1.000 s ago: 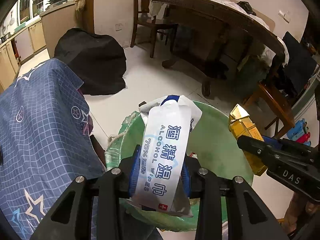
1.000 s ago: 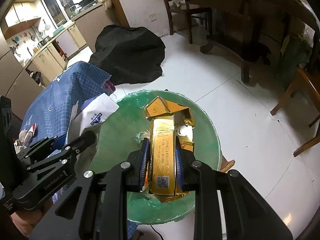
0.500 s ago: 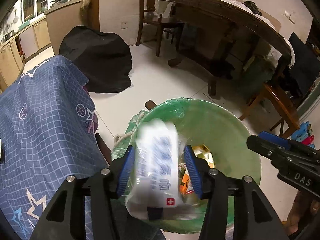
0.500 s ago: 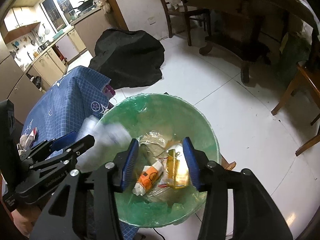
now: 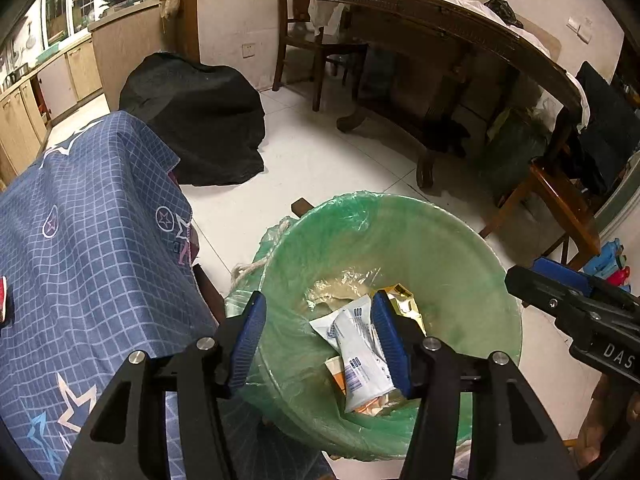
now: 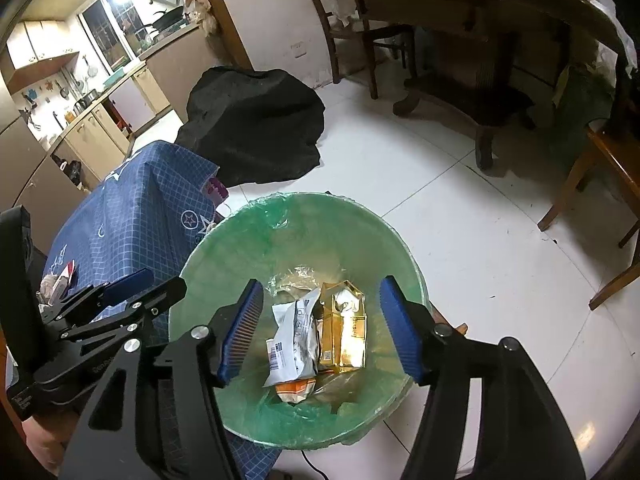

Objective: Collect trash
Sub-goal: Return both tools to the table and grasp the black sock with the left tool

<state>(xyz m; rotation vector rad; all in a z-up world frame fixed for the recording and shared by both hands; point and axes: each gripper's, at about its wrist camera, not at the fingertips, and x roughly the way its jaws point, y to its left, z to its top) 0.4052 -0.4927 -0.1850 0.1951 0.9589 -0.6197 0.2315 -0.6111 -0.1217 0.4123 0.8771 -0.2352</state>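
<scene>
A round bin lined with a green bag [image 5: 420, 216] [image 6: 248, 232] stands on the floor below both grippers. Inside it lie a white alcohol-wipes packet [image 5: 360, 356] [image 6: 292, 336], a gold carton [image 6: 344, 332] [image 5: 402, 294] and an orange-and-white wrapper [image 6: 294, 390]. My left gripper [image 5: 320, 340] is open and empty above the bin's near rim. My right gripper [image 6: 324, 328] is open and empty above the bin; it also shows in the left wrist view [image 5: 568, 312]. The left gripper shows in the right wrist view [image 6: 120, 304].
A table with a blue checked star-pattern cloth [image 5: 80, 240] [image 6: 132, 208] stands left of the bin, with small items [image 6: 60, 280] on it. A black covered heap [image 5: 196, 108] lies on the white tile floor. A dark wooden dining table [image 5: 440, 20] and chairs [image 5: 560, 200] stand beyond.
Both grippers opened. The wipes packet fell from my left gripper and the gold carton from my right gripper; both now lie in the bin.
</scene>
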